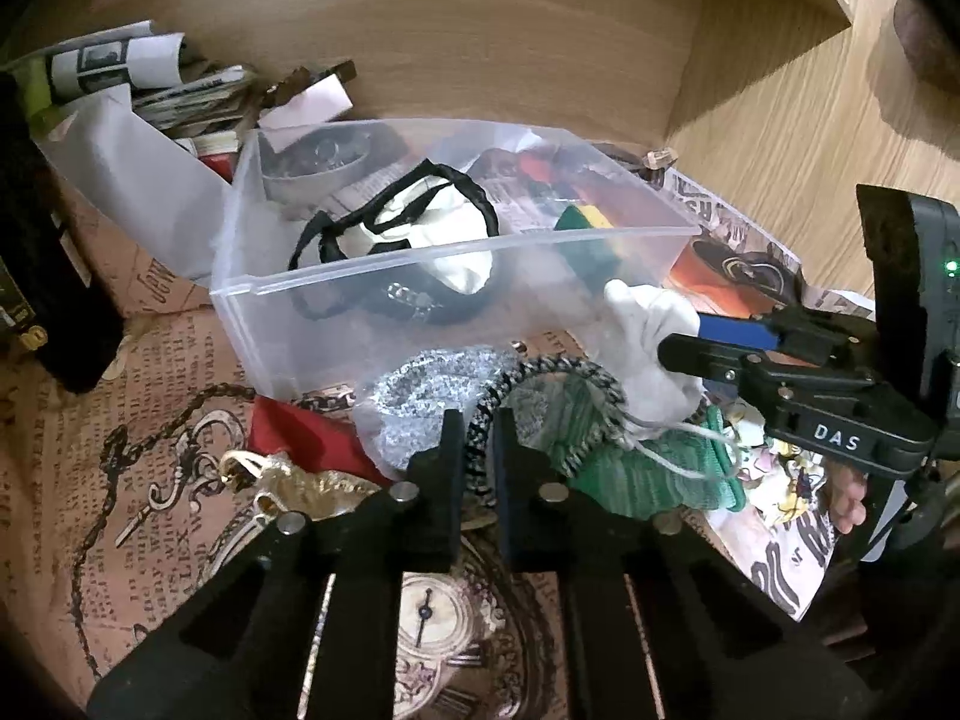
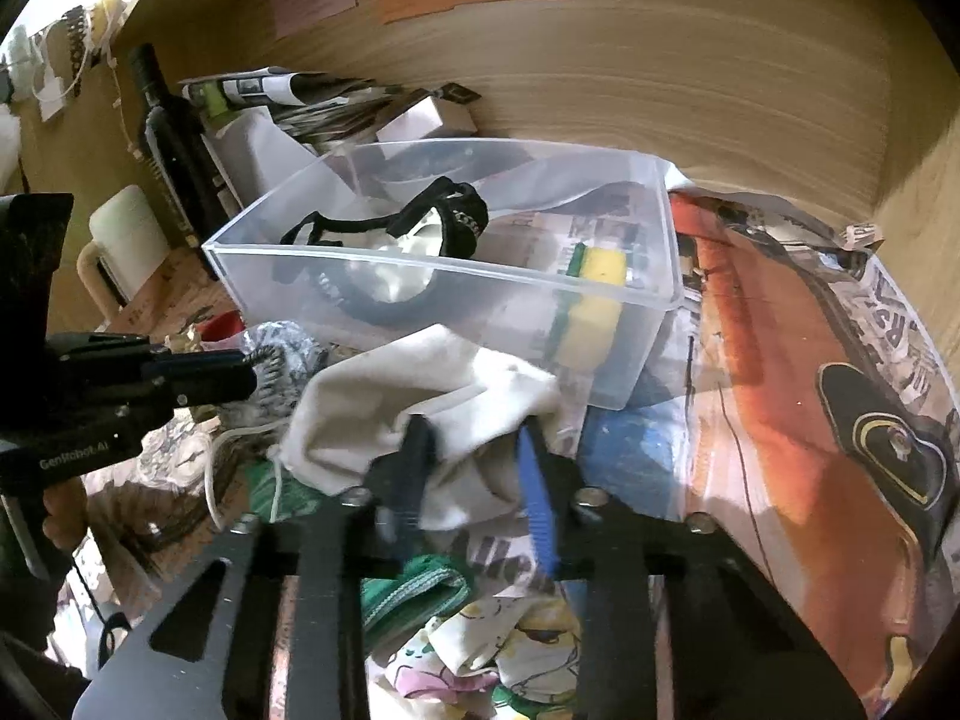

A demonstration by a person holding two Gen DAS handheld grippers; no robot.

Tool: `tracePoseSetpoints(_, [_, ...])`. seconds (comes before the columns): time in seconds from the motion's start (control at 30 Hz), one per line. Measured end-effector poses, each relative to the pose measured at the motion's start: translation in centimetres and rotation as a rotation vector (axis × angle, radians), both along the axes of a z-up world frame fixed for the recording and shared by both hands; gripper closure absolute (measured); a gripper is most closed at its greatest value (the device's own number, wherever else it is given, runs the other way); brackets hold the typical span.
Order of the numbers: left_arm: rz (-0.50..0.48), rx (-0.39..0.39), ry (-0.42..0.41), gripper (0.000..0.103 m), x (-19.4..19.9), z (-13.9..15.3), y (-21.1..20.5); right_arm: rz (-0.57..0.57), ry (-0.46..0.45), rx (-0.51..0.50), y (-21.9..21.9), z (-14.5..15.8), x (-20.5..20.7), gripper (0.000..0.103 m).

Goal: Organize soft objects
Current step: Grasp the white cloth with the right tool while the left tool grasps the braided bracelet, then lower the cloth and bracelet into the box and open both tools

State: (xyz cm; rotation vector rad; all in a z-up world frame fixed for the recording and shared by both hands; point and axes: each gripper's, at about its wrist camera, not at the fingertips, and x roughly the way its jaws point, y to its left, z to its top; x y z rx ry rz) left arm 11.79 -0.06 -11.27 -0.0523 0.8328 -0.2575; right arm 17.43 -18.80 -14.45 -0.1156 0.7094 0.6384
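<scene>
- The white pouch [image 2: 414, 396] and the speckled cord [image 1: 480, 450] lie tangled in one heap on the table, in front of the clear bin [image 1: 456, 252]; I think a lift could drag the neighbours along.
- The left claw [image 1: 478, 450] is almost closed, pinching the speckled cord.
- The right claw [image 2: 474, 456] is nearly closed on the white pouch; the thin fabric may slip.
</scene>
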Motion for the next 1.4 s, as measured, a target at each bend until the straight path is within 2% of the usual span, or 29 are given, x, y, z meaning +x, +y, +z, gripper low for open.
tracePoseSetpoints(0.07, [0.006,-0.002,-0.014,0.097,-0.3,0.3,0.1,-0.005,-0.008,0.003,-0.1,0.1,-0.1,0.090])
tracePoseSetpoints(0.4, [0.023,-0.014,-0.138,0.097,-1.7,3.8,0.2,-0.038,-0.082,0.051,-1.5,2.6,-1.2,0.091])
tracePoseSetpoints(0.67, [0.066,-0.036,-0.245,0.097,-1.9,7.1,1.2,-0.050,-0.188,0.090,-1.8,6.0,-2.3,0.091])
tracePoseSetpoints(0.87, [0.119,-0.053,-0.289,0.097,-1.1,8.7,2.2,-0.068,-0.265,0.098,-1.4,8.3,-2.1,0.091])
tracePoseSetpoints(1.13, [0.173,-0.054,-0.281,0.097,1.5,8.7,3.5,-0.076,-0.307,0.080,0.2,9.9,-0.3,0.091])
tracePoseSetpoints(1.4, [0.180,-0.035,-0.183,0.097,5.1,6.2,4.0,-0.065,-0.267,0.019,2.5,8.8,2.2,0.091])
